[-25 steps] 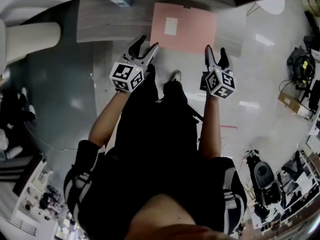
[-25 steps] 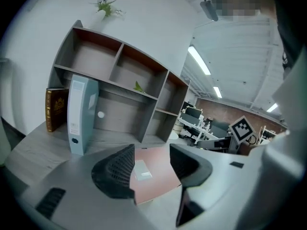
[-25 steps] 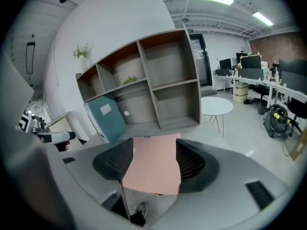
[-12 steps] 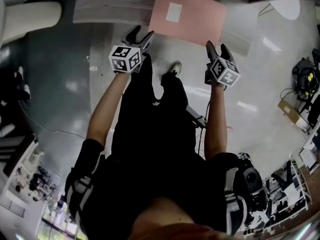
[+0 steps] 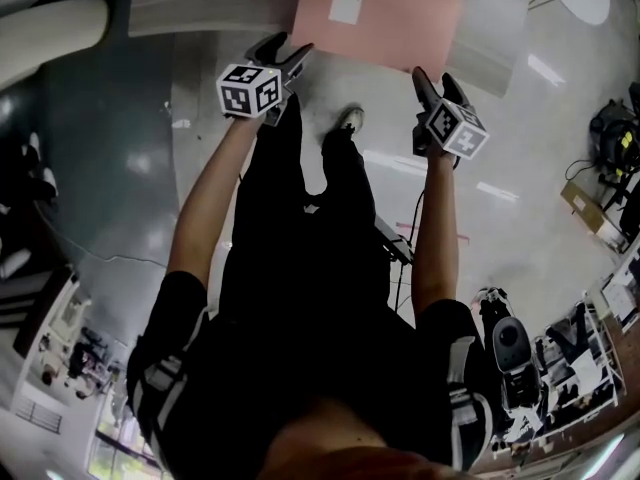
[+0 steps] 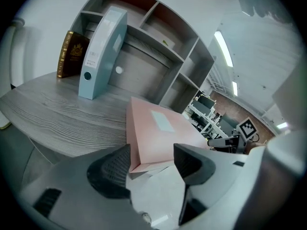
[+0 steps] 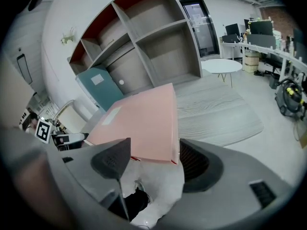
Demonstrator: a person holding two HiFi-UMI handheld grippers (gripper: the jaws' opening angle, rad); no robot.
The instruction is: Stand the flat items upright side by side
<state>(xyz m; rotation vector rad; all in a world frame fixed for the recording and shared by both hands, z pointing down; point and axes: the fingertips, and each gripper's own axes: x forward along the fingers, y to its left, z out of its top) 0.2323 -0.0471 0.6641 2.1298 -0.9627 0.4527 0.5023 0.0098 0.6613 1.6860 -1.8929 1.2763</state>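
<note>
- Both arms reach forward and down, with the left gripper [image 5: 283, 50] and right gripper [image 5: 436, 78] pointing toward 12 o'clock
- The fingers of both are spread and have just been opening, with nothing pinched
- The pink folder [image 5: 385, 23] lies flat on the counter [image 5: 200, 13]; its 7 o'clock corner is just ahead of the left fingers and its 5 o'clock corner just ahead of the right

Bright, even indoor light falls from ceiling strips [image 6: 223, 49], which throw white glare streaks on the glossy floor [image 5: 520, 228]. All 3 views are fisheye-bent, curving the shelf unit [image 7: 144, 42], and dark at the corners. The near fingers [image 6: 108, 169] look soft; the black clothing [image 5: 300, 298] loses detail.
</note>
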